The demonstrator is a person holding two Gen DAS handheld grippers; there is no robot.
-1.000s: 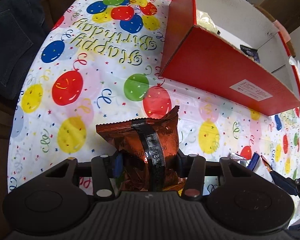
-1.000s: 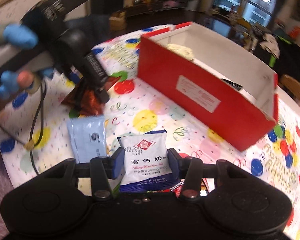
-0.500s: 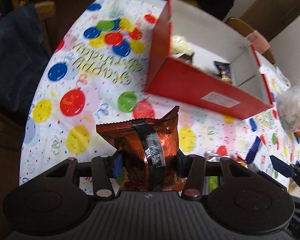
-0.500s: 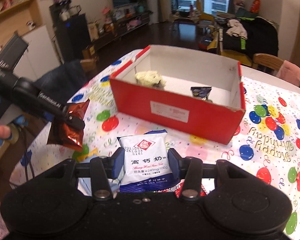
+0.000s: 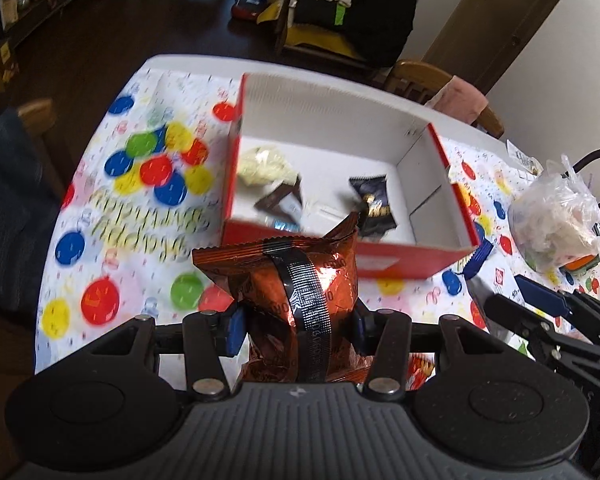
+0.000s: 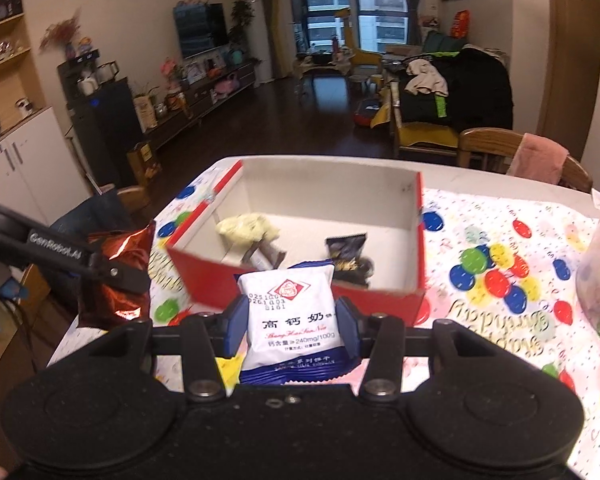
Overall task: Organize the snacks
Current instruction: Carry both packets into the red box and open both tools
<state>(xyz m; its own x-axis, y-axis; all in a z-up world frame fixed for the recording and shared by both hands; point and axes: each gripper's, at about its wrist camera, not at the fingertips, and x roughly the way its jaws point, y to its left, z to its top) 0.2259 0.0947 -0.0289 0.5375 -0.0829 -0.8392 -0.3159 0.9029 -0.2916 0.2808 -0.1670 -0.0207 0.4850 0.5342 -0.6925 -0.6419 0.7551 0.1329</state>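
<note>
Balloon-printed cloth covers the surface (image 5: 100, 240), which stands in a living room with dark flooring and a wooden chair (image 6: 488, 144) at its far edge. On the cloth sits an open red box (image 5: 380, 256) with a white interior. Inside it lie a pale yellow packet (image 5: 264, 166), a brown packet (image 5: 280, 200) and a dark packet (image 5: 374, 200), each on the box floor.

Left tongs (image 5: 298, 322): clamped on an orange foil packet (image 5: 300, 276), held upright in the air, on the near side of the box. Seen from the right wrist view, that packet hangs off the left of the box.

Right tongs (image 6: 290, 324): clamped on a white and blue packet (image 6: 290, 312) with red and black print, held upright before the box's near wall.

A clear plastic bag (image 5: 552, 216) with contents lies on the cloth to the right of the box, apart from it.
</note>
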